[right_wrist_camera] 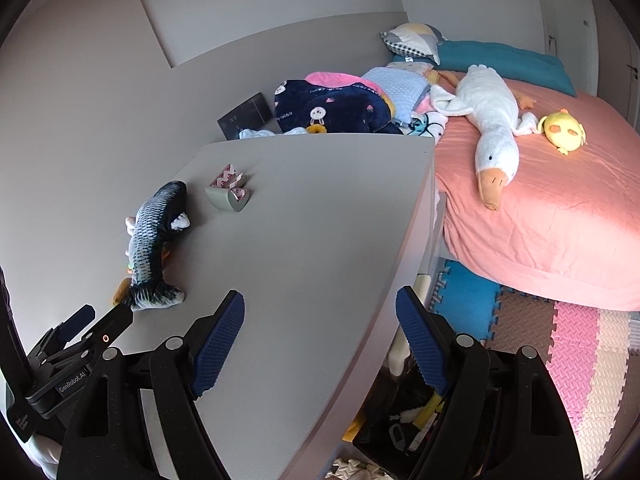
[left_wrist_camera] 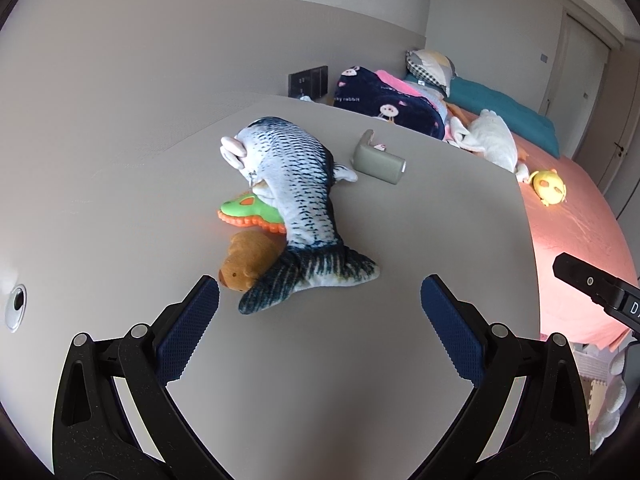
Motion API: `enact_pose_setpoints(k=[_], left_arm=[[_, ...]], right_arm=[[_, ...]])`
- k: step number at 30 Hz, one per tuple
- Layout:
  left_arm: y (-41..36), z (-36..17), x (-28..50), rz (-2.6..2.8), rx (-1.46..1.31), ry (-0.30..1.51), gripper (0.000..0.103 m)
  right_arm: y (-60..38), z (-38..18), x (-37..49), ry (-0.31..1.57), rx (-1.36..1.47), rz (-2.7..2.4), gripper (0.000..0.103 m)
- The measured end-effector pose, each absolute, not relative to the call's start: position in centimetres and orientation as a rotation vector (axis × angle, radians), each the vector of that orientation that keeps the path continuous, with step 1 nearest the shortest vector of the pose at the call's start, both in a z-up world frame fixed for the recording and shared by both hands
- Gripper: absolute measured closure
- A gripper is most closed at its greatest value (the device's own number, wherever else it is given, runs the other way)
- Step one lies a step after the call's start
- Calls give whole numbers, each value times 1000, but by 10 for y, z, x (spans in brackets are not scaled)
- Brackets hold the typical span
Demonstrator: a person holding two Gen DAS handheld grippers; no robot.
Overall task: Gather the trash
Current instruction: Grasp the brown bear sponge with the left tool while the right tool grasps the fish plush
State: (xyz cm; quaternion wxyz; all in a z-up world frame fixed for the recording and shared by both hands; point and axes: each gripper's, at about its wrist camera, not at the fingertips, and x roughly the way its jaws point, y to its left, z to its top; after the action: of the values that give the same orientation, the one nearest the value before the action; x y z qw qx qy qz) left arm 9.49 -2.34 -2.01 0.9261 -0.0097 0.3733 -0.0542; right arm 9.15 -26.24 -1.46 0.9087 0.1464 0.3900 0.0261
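On the grey desk [right_wrist_camera: 320, 240], well ahead of both grippers, lies the one piece of trash: a grey curved corner strip [left_wrist_camera: 379, 161] with red-and-white backing paper peeling from it. It rests near the desk's far edge, just beside the fin of a plush fish [left_wrist_camera: 296, 196] and apart from it. From the left wrist view its long axis runs from upper left to lower right, the bent end toward the wall. From the right wrist view the paper flaps open upward and toward the bed.

The left gripper [left_wrist_camera: 320, 300] hovers over the desk, jaws spread wide with nothing between them; the fish's tail is near its left pad. The right gripper [right_wrist_camera: 320, 316] also stands wide open and empty, straddling the desk's rounded edge.

Three soft toys sit on the desk: the fish, a brown plush animal [left_wrist_camera: 244, 262] under its tail, and a green-and-orange toy [left_wrist_camera: 250, 210] beneath its body. On the pink bed [right_wrist_camera: 560, 220] lie one white goose plush [right_wrist_camera: 492, 120] and one yellow plush [right_wrist_camera: 562, 130]. A black bin [right_wrist_camera: 404, 424] holding scraps stands below the desk edge
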Motion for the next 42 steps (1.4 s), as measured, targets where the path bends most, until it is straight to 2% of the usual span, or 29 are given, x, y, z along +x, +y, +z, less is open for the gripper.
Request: enact_pose_setpoints(k=[4, 12, 20, 23, 29, 42], left_arm=[[-5, -21, 104, -77, -33, 756, 6], [29, -35, 131, -55, -94, 816, 31], [29, -48, 150, -75, -58, 857, 32], [33, -52, 155, -97, -86, 882, 49], [43, -54, 157, -110, -142, 883, 66], [68, -46, 150, -32, -196, 821, 66]], right_arm=[[-251, -15, 101, 807, 289, 61, 24], [-226, -14, 122, 808, 255, 85, 24], [-193, -7, 149, 802, 218, 130, 24], [-177, -3, 160, 795, 196, 152, 24], [-143, 0, 178, 790, 151, 198, 24], [-88, -6, 211, 796, 71, 254, 24]])
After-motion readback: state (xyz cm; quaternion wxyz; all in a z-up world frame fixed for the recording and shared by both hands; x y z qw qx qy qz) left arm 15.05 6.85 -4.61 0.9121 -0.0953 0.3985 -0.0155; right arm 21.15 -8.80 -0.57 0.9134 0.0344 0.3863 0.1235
